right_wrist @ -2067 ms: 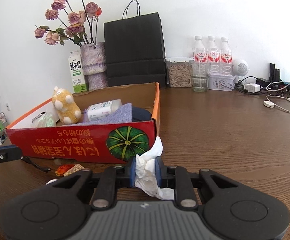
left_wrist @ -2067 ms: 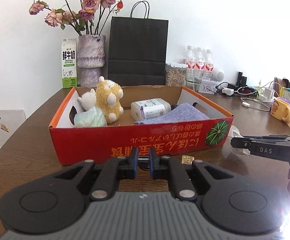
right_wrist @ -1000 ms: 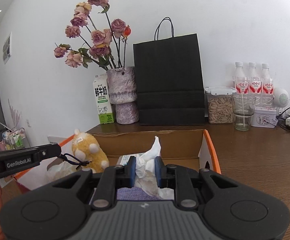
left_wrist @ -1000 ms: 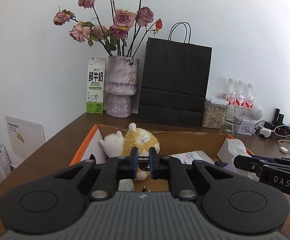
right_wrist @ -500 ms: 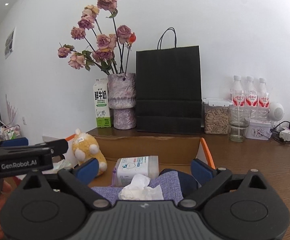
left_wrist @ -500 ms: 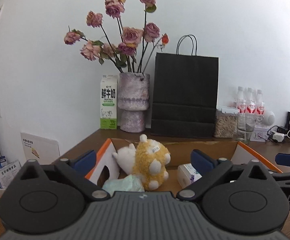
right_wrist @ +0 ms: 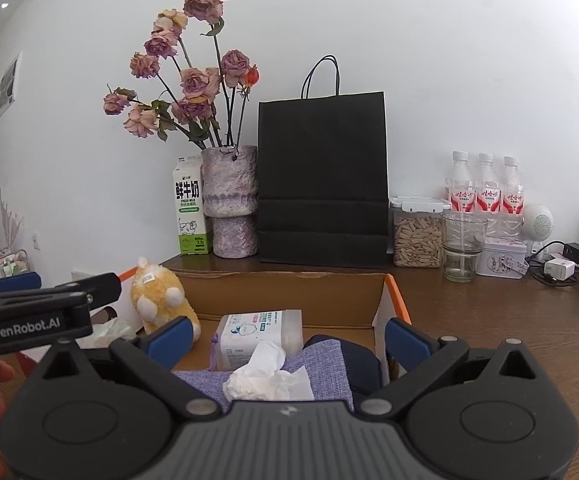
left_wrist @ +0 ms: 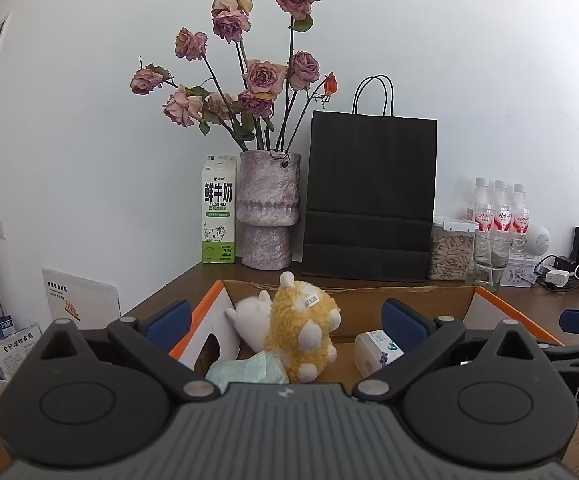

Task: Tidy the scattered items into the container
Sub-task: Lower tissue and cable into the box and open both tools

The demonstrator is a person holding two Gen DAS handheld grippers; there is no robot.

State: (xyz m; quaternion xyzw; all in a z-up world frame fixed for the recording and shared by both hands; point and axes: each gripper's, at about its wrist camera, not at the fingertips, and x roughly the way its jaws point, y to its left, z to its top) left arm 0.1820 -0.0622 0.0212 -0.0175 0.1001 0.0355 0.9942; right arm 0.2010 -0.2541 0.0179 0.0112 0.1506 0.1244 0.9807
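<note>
Grippers: left gripper (left_wrist: pixel 285 314) and right gripper (right_wrist: pixel 287 334) both spread wide, empty.
Risk: crumpled tissue (right_wrist: pixel 267 378) lies loose on purple cloth (right_wrist: pixel 329 364); a withdrawing finger may drag it from the cardboard box (right_wrist: pixel 399 302).

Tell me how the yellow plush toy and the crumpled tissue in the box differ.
The yellow plush toy is fluffy yellow with white paws; the tissue is thin, plain white and crumpled. The toy sits at the left end of the box against a white plush; the tissue lies toward the right end on a purple cloth. The toy carries a small label; the tissue has none. Both are inside the box, and neither is held.
</note>
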